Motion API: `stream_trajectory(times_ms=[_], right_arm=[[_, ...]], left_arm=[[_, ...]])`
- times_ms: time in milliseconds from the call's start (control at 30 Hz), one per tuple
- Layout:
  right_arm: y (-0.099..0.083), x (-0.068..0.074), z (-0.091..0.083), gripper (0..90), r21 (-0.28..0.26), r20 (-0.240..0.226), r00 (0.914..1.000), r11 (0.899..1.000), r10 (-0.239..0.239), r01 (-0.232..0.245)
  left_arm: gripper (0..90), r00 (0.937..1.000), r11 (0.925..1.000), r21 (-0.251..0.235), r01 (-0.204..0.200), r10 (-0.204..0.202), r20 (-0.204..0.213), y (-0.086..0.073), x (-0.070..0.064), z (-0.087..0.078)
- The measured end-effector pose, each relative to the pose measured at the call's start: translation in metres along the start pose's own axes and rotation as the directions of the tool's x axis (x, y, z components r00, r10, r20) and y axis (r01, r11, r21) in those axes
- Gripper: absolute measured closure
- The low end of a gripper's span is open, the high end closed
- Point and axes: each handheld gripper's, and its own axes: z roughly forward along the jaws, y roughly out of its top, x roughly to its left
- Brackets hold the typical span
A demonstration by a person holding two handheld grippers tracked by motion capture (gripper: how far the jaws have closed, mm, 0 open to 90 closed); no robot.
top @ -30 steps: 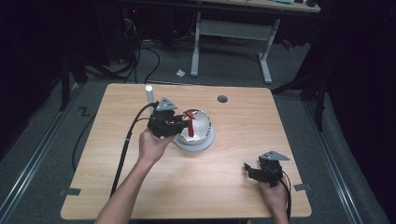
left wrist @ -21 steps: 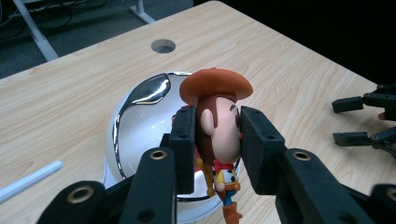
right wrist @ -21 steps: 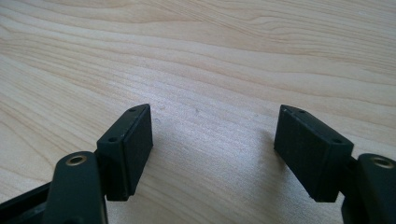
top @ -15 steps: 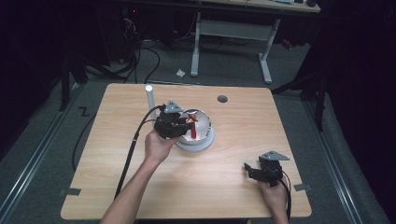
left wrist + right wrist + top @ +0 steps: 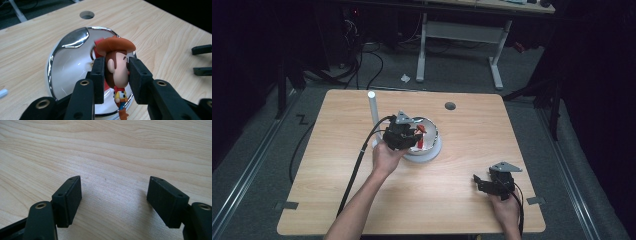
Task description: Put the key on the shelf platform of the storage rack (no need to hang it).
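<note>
A: Left gripper [image 5: 116, 72] has its jaws closed on the head of a cowboy figurine [image 5: 116, 68], pads pressing either side of the face under the orange hat. Body hangs free below.

B: Where does it sit relative to the bowl?

A: Over the shiny metal bowl [image 5: 67, 62], toward its near rim. From the high view the left gripper [image 5: 411, 136] is above the bowl [image 5: 432, 148], which sits mid-table on the wooden table [image 5: 337, 200]. Can't tell if the feet touch the bowl floor or hang just clear of it.

B: Right side?

A: Right gripper [image 5: 113, 200] has its jaws spread wide, nothing between them, bare wood below. In the high view it [image 5: 489, 184] rests near the front right corner, well apart from the bowl.

B: Risks from here?

A: Grip is on a rounded, smooth head only. My read: the figurine could pivot or slip out if the hand tilts. If let go over the near rim, it may strike the edge and tumble onto the table instead of landing inside. The bowl looks light and slick; a nudge from a jaw could slide it. There's also a white upright tube [image 5: 373, 116] just behind the left hand [image 5: 384, 157]; a backward swing could knock it over
</note>
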Motion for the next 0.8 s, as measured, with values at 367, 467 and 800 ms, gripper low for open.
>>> stream_trajectory(times_ms=[367,467,800], right_arm=[[0.0,0.0,0.0,28.3,0.0,0.0,1.0,1.0,0.0,0.0],[0.0,0.0,0.0,28.3,0.0,0.0,1.0,1.0,-0.001,0.001],[0.0,0.0,0.0,28.3,0.0,0.0,1.0,1.0,-0.001,0.001]], left_arm=[[67.7,0.9988,0.9999,0.012,-0.007,0.007,-0.049,-0.009,0.015,0.02],[67.7,0.9984,0.9999,0.011,-0.005,0.006,-0.057,-0.01,0.016,0.023],[65.6,0.9979,0.9998,0.02,0.006,-0.005,-0.065,-0.012,0.018,0.03]])
